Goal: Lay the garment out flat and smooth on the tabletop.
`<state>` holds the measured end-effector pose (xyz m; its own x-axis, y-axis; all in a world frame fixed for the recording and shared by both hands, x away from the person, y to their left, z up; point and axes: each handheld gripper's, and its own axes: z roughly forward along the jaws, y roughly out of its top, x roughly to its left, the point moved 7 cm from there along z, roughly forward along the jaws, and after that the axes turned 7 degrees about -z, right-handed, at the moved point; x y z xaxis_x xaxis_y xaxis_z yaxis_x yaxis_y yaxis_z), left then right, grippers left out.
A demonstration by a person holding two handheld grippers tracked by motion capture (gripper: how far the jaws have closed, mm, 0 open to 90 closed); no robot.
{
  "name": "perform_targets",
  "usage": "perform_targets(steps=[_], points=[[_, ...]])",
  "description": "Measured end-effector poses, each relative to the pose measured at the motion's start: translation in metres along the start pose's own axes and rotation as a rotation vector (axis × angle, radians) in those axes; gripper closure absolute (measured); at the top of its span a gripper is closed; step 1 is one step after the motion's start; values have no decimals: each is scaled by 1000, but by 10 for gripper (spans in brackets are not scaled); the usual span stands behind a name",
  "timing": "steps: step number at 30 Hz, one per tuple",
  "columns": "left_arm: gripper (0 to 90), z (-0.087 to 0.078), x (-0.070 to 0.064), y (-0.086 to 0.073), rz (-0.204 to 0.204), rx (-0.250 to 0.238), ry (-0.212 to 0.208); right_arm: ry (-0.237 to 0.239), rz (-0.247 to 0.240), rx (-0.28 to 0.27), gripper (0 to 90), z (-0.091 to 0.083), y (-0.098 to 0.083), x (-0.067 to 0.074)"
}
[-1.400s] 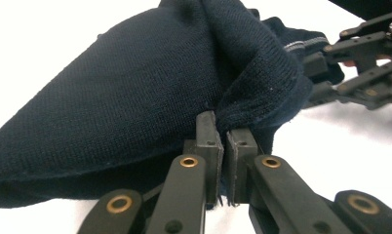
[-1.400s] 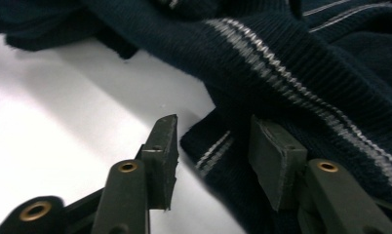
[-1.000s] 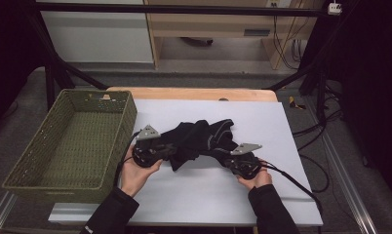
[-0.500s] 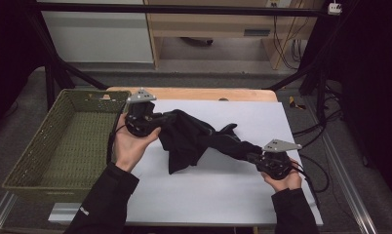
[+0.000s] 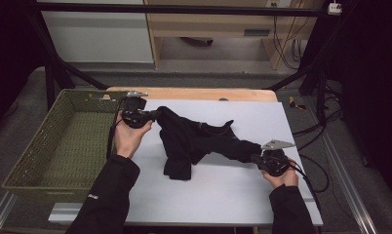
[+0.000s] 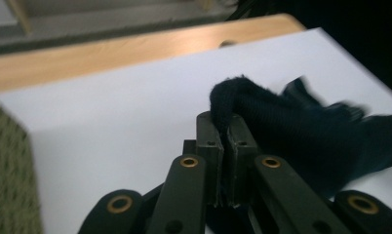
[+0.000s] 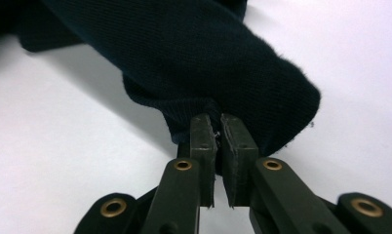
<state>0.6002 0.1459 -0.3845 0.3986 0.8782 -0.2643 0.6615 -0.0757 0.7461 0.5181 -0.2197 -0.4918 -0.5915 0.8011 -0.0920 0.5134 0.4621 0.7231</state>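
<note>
A black garment (image 5: 199, 141) lies stretched across the white table top (image 5: 223, 195), held at two ends. My left gripper (image 5: 155, 116) is at the table's far left, next to the basket, shut on one end of the cloth (image 6: 262, 122); a fold bulges above its fingertips (image 6: 208, 131). My right gripper (image 5: 255, 158) is near the right front, shut on the other end of the garment (image 7: 199, 53), with cloth pinched between its pads (image 7: 235, 146). A loose part of the garment hangs toward the front in the middle.
A green woven basket (image 5: 48, 151) stands at the left of the table, with nothing in it. A strip of bare wood (image 5: 208, 93) runs along the table's far edge. Cables (image 5: 316, 175) trail off the right side near a metal frame.
Both hands have pulled apart, the left toward the far left, the right toward the right front. The garment, bunched between them a second ago, is now drawn out long.
</note>
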Motion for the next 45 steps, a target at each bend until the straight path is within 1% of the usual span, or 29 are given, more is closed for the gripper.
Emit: perform_targets(steps=[1,3,4,6,7,8,9,10,12,13,14,16,19,20,23,26,27,28,29,30,32,34,35,37,38,39,40,42,45], points=[[848,3,5,-5,-10,6,6,3,2,5,843,3,-1,0],[778,7,12,-14,-29,6,11,25,-12,6,827,7,-2,4],[728,8,14,-18,-43,6,-1,34,-19,-3,804,7,-1,7],[646,5,14,-25,-46,-10,-20,50,-30,-46,734,3,5,11],[589,3,13,-28,-42,-24,-29,50,-27,-79,690,-1,9,13],[531,1,10,-32,-33,-28,-45,58,-29,-108,672,-5,13,14],[472,-2,8,-36,-21,-33,-65,65,-28,-166,616,-13,21,18],[472,-5,5,-40,-4,-44,-85,65,-28,-166,616,-13,21,18],[363,-10,-1,-50,21,-43,-120,70,-23,-206,563,-20,27,20],[306,-13,-4,-55,34,-36,-131,71,-18,-223,531,-23,29,21],[274,-15,-8,-60,47,-41,-136,73,-10,-231,503,-23,31,22],[200,-17,-17,-70,87,-47,-145,78,0,-234,459,-21,33,24],[105,-18,-27,-84,115,-30,-147,71,4,-201,363,-14,30,26],[72,-17,-29,-89,119,-23,-149,72,3,-189,338,-11,29,27],[27,-12,-36,-104,109,1,-156,79,10,-178,311,-6,28,30],[26,-3,-42,-118,110,28,-164,93,17,-183,315,-2,29,34],[25,1,-44,-123,111,39,-165,94,7,-184,333,0,28,36],[26,4,-46,-127,120,57,-163,93,-2,-181,350,1,28,37],[26,7,-47,-129,133,61,-154,92,-14,-187,371,2,28,39],[27,10,-50,-132,128,61,-162,94,-23,-194,395,4,29,41],[63,16,-54,-138,129,78,-171,102,-26,-196,403,7,29,43],[126,24,-58,-145,140,100,-173,96,-29,-191,401,12,28,43],[165,29,-58,-147,140,107,-163,89,-29,-186,392,16,28,42],[235,37,-58,-150,157,109,-134,67,-34,-178,352,24,28,39],[298,39,-56,-150,161,107,-120,52,-45,-174,335,29,28,38],[348,41,-56,-150,146,114,-117,39,-53,-159,316,34,27,37],[387,43,-55,-151,148,120,-115,29,-58,-144,311,40,25,36],[470,45,-51,-151,167,123,-94,23,-78,-102,330,48,20,36],[571,49,-48,-155,176,149,-102,8,-104,-59,406,54,14,35]])
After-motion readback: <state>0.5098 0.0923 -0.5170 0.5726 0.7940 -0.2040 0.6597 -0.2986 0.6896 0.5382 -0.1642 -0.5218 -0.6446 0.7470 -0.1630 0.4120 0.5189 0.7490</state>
